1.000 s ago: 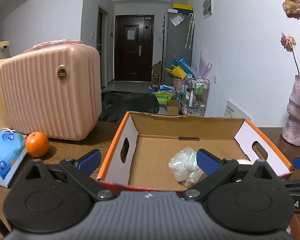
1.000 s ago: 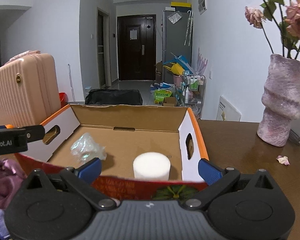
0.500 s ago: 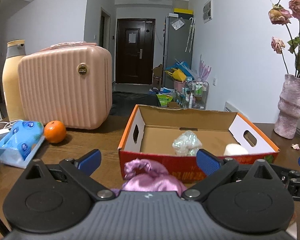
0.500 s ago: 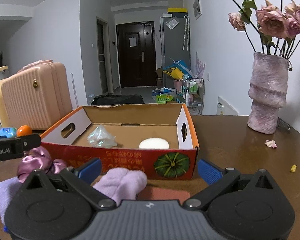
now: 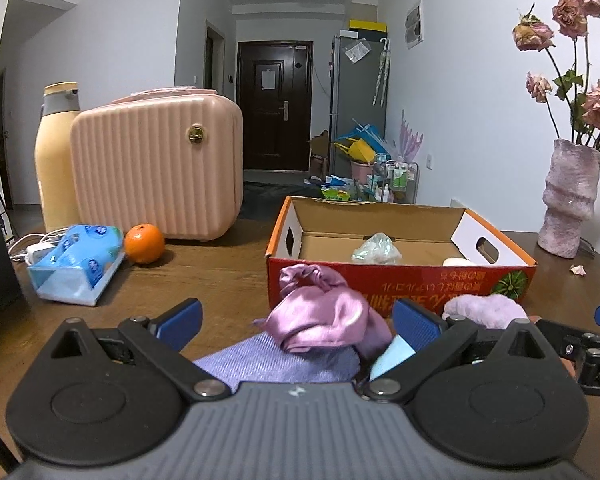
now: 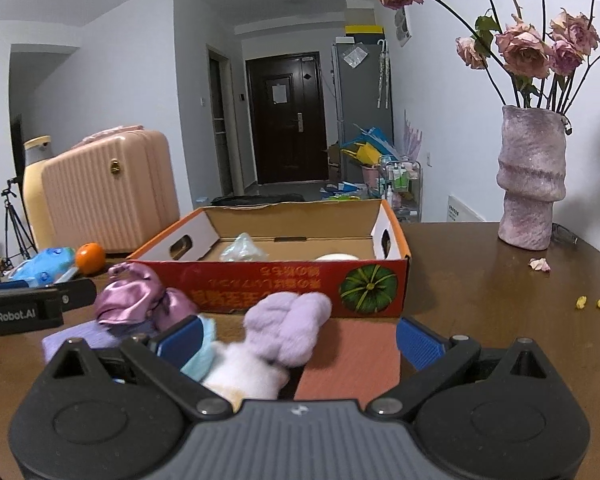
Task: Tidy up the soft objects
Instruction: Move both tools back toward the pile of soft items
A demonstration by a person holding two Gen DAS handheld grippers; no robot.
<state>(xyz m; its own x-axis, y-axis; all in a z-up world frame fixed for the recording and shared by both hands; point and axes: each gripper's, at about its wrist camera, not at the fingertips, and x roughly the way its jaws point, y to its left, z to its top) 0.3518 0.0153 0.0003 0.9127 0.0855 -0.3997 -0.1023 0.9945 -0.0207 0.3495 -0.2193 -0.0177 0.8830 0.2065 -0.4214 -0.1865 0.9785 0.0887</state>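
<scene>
The left gripper (image 5: pixel 296 320) is spread wide and holds nothing; a crumpled pink satin cloth (image 5: pixel 320 312) lies between its fingers on a folded lilac cloth (image 5: pixel 260 360). The right gripper (image 6: pixel 298 338) is equally spread and empty, with a fluffy lilac plush (image 6: pixel 286 320) between its fingers, beside an orange-red mat (image 6: pixel 352 360). At twelve o'clock on the tabletop (image 6: pixel 480 292) stands the open cardboard box (image 6: pixel 300 288), containing a clear crinkled bag (image 6: pixel 242 249) and a white round piece (image 6: pixel 336 257).
</scene>
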